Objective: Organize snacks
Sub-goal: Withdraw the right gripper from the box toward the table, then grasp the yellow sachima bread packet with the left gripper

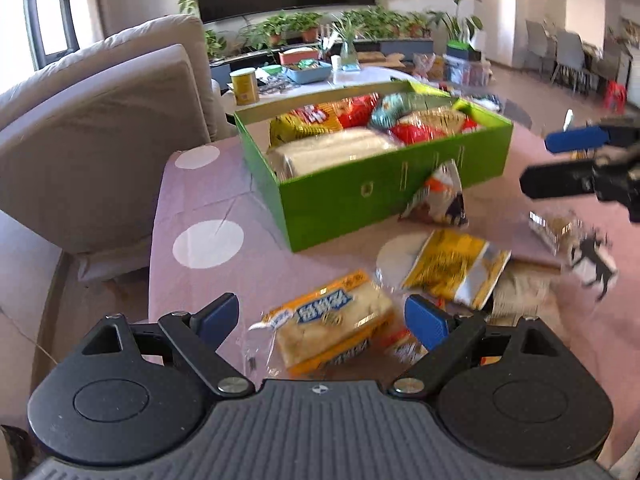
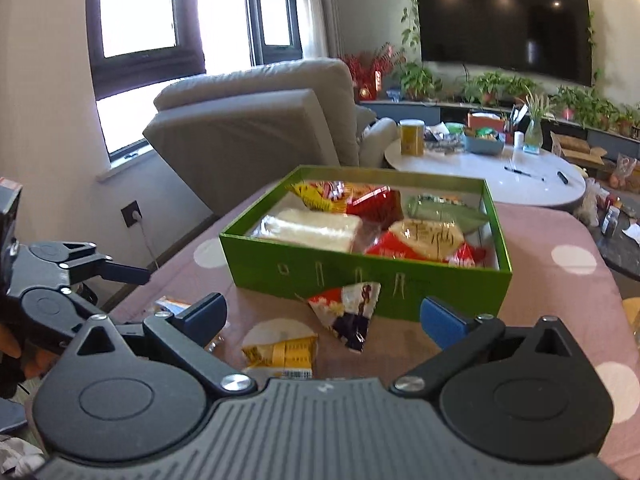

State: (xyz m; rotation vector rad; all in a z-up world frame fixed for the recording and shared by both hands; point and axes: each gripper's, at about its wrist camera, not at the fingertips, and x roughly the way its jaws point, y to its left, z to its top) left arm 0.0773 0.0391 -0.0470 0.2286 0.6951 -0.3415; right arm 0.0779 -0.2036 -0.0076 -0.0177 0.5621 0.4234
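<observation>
Left wrist view first, going left to right: the pink worktop (image 1: pixel 192 184) with big white dots carries a bright green box (image 1: pixel 360 196), open on top and already pretty full. Inside it there's a pale loaf-like bread pack (image 1: pixel 332 152) at the near left, yellow and red packets behind it, and a teal one further right. A small white, orange and dark snack bag (image 1: pixel 438 200) leans against the box's front wall. Nearer the camera, the left gripper (image 1: pixel 322 316) has its jaws spread wide with nothing in them; an orange-and-white bread packet with blue print (image 1: pixel 332 320) lies flat on the worktop right between the two blue pads, but neither pad touches it. Just right of that is a yellow-and-silver crinkly packet (image 1: pixel 456 268), partly on a white dot, and further right a clear wrapper with a black-and-white label (image 1: pixel 576 248), kinda blurry. The right gripper (image 1: pixel 540 162) pokes in from the right edge, above that wrapper. From the right wrist view the right gripper (image 2: pixel 322 320) sits about half open and empty, over a small yellow packet (image 2: pixel 284 352) lying on a white dot, with the leaning snack bag (image 2: pixel 352 312) just beyond it against the green box (image 2: pixel 360 280). The left gripper (image 2: pixel 138 280) shows at the left edge there.
</observation>
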